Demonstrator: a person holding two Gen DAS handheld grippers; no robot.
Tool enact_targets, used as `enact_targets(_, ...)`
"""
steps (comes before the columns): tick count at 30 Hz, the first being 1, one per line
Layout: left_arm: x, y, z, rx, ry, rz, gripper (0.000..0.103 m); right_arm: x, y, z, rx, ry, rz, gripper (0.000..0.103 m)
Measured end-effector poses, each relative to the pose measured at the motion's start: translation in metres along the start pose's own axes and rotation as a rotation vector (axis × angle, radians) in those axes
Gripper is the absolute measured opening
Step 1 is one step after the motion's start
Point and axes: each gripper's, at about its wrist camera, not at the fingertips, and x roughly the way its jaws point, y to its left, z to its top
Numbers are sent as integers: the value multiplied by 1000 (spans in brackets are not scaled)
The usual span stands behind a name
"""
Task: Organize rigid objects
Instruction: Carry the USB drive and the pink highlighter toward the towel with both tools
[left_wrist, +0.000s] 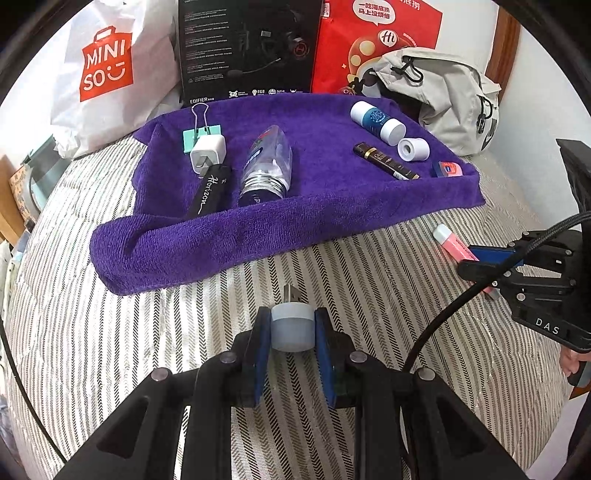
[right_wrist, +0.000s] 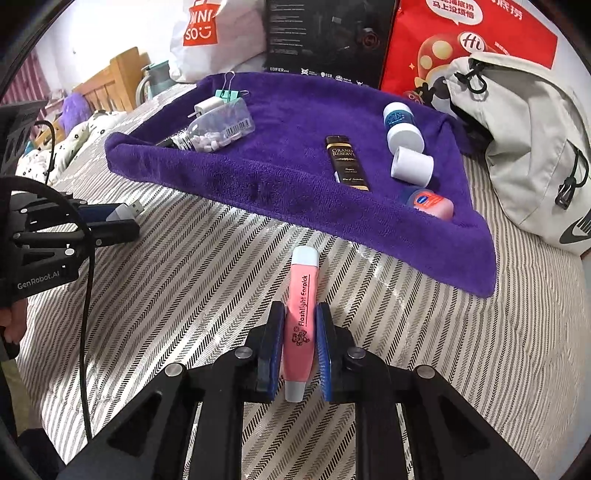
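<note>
My left gripper (left_wrist: 291, 325) is shut on a small white USB lamp (left_wrist: 291, 330), its metal plug pointing forward, over the striped bedcover in front of the purple towel (left_wrist: 229, 243). My right gripper (right_wrist: 301, 328) is shut on a pink flashlight pen (right_wrist: 301, 317), also short of the towel (right_wrist: 288, 192). On the towel lie a teal binder clip (left_wrist: 201, 134), a white charger (left_wrist: 207, 154), a black tube (left_wrist: 208, 190), a clear pill bottle (left_wrist: 266, 166), a dark lighter-like stick (right_wrist: 347, 162), a blue-and-white tube (right_wrist: 400, 123), a white cap (right_wrist: 412, 166) and a small red tin (right_wrist: 430, 203).
Behind the towel stand a white shopping bag (left_wrist: 107, 70), a black box (left_wrist: 247, 48) and a red bag (left_wrist: 373, 40). A grey backpack (right_wrist: 524, 140) lies at the right. A black cable (right_wrist: 86, 295) trails from the left gripper. The striped bedcover (right_wrist: 184, 280) spreads in front.
</note>
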Motion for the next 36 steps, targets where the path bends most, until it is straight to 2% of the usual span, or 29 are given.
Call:
enact_targets(9,1,-6,-1,32,-10,29,23,0,4,0,-9,-11,-21,17)
enact_targets(17,-4,0,0,6,3,-22,23,-5,-12,-6,59,9,105,17)
enact_targets(21,-11,3,2,-14,-8,-62,23,-10,-16,-11,71,12,126,17)
enact_targets(36,-26,5,18,-8,-30,-55,23,-39,-31,-5,102,-57,196,17)
